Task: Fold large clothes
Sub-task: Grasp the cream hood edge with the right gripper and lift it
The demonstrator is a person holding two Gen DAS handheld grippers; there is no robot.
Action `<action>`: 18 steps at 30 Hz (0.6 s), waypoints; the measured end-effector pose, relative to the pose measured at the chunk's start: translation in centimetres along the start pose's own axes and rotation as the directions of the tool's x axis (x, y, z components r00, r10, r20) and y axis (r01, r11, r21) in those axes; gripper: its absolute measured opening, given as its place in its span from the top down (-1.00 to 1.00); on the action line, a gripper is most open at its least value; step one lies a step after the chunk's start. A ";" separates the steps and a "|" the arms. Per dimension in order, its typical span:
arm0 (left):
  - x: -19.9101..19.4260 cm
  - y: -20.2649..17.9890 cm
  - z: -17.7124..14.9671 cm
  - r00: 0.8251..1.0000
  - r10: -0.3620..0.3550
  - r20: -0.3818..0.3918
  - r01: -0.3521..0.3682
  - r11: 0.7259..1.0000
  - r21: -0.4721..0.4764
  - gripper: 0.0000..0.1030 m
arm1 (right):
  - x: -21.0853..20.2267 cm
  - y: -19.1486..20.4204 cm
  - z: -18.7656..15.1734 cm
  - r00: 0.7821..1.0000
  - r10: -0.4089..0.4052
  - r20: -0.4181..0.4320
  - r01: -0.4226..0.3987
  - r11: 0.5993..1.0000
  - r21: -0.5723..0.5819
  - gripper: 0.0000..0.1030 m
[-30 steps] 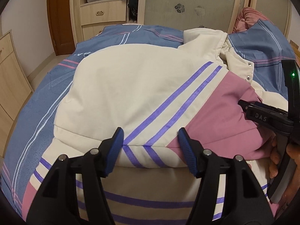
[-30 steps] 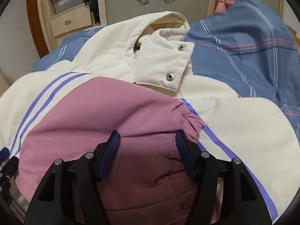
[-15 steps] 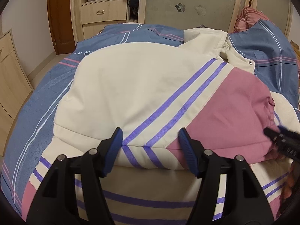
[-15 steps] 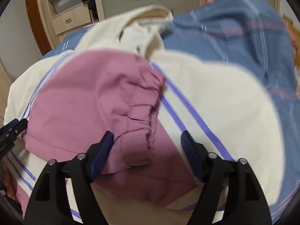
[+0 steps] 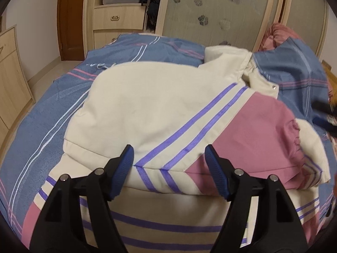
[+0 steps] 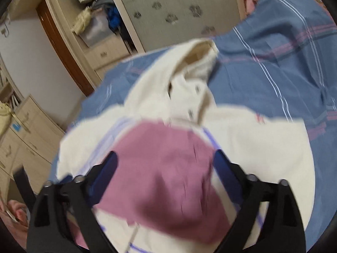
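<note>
A cream jacket with purple stripes and pink panels lies on the bed, one sleeve folded across its body. Its pink sleeve end lies at the right. My left gripper is open and empty, just above the folded sleeve's near edge. In the right wrist view the jacket shows blurred, with its collar and snaps at the far end. My right gripper is open and empty above the pink sleeve; it also shows blurred in the left wrist view.
A blue striped bedspread covers the bed. A bunched quilt lies at the right by the collar. A wardrobe with drawers stands behind the bed, a wooden cabinet at the left.
My right gripper has let the pink sleeve lie and lifted up and away to the right, tilting. The left gripper has stayed in place, open.
</note>
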State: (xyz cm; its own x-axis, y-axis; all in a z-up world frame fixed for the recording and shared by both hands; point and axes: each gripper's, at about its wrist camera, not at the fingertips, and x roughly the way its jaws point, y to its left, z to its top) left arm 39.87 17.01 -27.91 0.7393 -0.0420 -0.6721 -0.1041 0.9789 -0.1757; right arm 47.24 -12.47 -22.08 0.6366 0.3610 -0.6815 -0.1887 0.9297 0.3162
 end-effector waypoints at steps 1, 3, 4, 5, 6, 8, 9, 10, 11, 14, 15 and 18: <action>-0.3 0.0 0.1 1.000 -0.009 0.014 0.009 1.000 -0.003 -0.42 | 1.2 -0.4 2.3 1.000 -0.009 -0.003 0.009 1.000 0.003 -0.95; -0.8 0.0 0.2 0.999 -0.014 0.030 0.014 1.000 -0.004 -0.46 | 4.0 -2.0 5.9 0.999 -0.030 -0.027 0.031 0.999 0.037 -0.95; -0.8 0.1 0.3 0.999 -0.014 0.033 0.014 1.000 -0.006 -0.46 | 6.0 -3.2 7.9 0.998 -0.036 -0.051 0.040 0.996 0.079 -0.95; -0.8 0.2 0.4 0.999 -0.015 0.034 0.015 1.000 -0.013 -0.47 | 8.0 -4.5 9.5 0.996 -0.042 -0.074 0.052 0.991 0.126 -0.95; -0.7 0.5 0.4 0.999 -0.018 0.032 0.019 1.000 -0.024 -0.47 | 9.4 -5.4 10.6 0.995 -0.046 -0.091 0.061 0.985 0.161 -0.95; -0.5 1.0 0.6 0.999 -0.029 0.018 0.030 0.998 -0.050 -0.47 | 12.8 -7.5 12.3 0.992 -0.050 -0.119 0.079 0.966 0.246 -0.95; -0.3 1.3 0.7 0.999 -0.039 0.011 0.040 0.997 -0.067 -0.47 | 14.5 -8.5 13.0 0.990 -0.045 -0.135 0.083 0.952 0.294 -0.95; -0.1 1.4 0.7 0.999 -0.045 0.005 0.045 0.996 -0.079 -0.47 | 15.8 -9.1 13.4 0.989 -0.020 -0.144 0.068 0.938 0.339 -0.95; 0.1 1.5 0.7 0.999 -0.047 0.001 0.047 0.995 -0.087 -0.47 | 17.1 -9.4 13.6 0.990 0.026 -0.140 0.030 0.921 0.388 -0.95; 0.3 1.3 0.8 0.999 -0.038 -0.005 0.038 0.997 -0.074 -0.47 | 20.1 -8.6 14.2 0.985 0.135 -0.106 -0.070 0.881 0.469 -0.95; 0.2 1.2 0.8 0.999 -0.033 -0.006 0.033 0.997 -0.066 -0.47 | 20.9 -7.7 14.3 0.987 0.103 -0.126 -0.037 0.895 0.444 -0.95; 0.2 1.0 0.8 0.999 -0.032 -0.010 0.032 0.998 -0.057 -0.53 | 21.6 -4.7 14.4 0.990 -0.054 -0.128 0.096 0.933 0.347 -0.31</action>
State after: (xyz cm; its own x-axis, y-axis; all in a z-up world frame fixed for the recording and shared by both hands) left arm 40.41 18.14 -27.66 0.7358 -0.0757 -0.6730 -0.1182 0.9641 -0.2377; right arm 72.61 -10.09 -28.78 0.5451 0.3163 -0.7764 0.1443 0.8769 0.4586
